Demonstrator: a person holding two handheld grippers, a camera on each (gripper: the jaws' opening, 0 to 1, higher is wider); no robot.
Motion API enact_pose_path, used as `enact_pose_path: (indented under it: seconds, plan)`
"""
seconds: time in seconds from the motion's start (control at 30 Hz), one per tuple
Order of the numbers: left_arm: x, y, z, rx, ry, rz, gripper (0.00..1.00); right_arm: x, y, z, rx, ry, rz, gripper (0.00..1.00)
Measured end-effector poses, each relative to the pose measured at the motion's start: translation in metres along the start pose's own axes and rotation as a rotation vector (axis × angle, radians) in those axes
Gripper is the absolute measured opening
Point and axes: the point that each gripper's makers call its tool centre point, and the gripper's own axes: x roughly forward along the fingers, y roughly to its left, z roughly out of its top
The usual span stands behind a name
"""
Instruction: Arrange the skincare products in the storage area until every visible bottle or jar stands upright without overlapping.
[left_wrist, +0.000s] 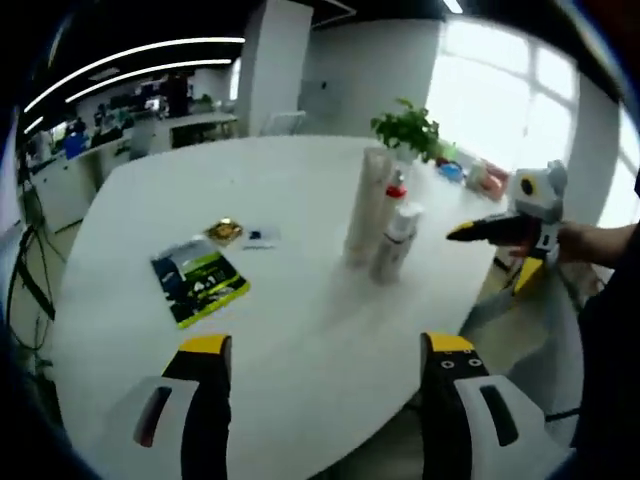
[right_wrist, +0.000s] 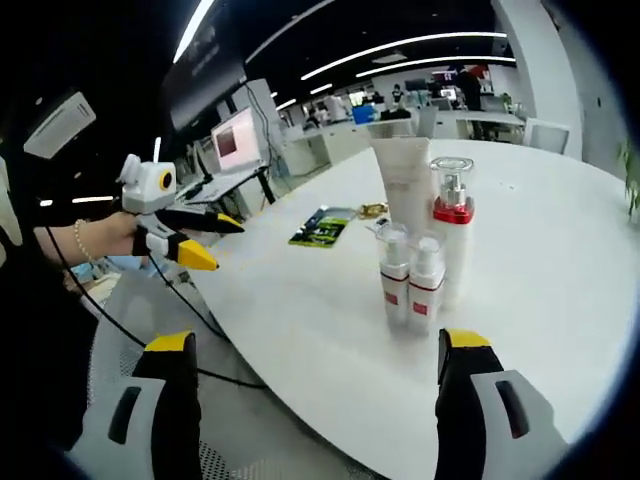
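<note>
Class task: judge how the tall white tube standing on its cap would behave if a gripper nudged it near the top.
The tall white tube looks narrow-based, so it would probably tip rather than slide. It stands close beside the red-collared pump bottle, so it might knock that over. Its plastic body likely dents when squeezed.

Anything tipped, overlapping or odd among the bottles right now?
Nothing stands out. The tube, pump bottle and two small bottles all stand upright in a tight cluster on the table; no spill. Both grippers are open, holding nothing.
</note>
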Motion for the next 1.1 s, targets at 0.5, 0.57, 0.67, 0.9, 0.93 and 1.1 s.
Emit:
enact_pose_path:
  seconds: [0.5, 0.57, 0.67, 0.9, 0.93, 1.1]
  plan:
    - [-0.019, 0.007, -0.014, -0.030, -0.009, 0.024, 0.79, -0.003, -0.003, 0.001, -0.007, -0.007, -0.024, 0.99]
    - [-0.020, 0.006, -0.018, -0.014, -0.005, 0.021, 0.79, -0.002, -0.004, -0.001, -0.013, -0.002, -0.026, 0.99]
    - [-0.020, 0.006, -0.020, -0.028, 0.000, 0.014, 0.80, -0.002, -0.004, 0.001, -0.015, -0.009, -0.027, 0.99]
    - [-0.020, 0.011, -0.019, -0.036, -0.002, 0.022, 0.79, -0.003, -0.005, 0.001, -0.007, -0.018, -0.032, 0.99]
    - [-0.020, 0.011, -0.019, -0.037, -0.003, 0.021, 0.79, -0.003, -0.005, 0.001, -0.007, -0.018, -0.033, 0.99]
    - [-0.019, 0.011, -0.016, -0.042, -0.003, 0.025, 0.78, -0.003, -0.004, 0.000, -0.008, -0.011, -0.034, 0.97]
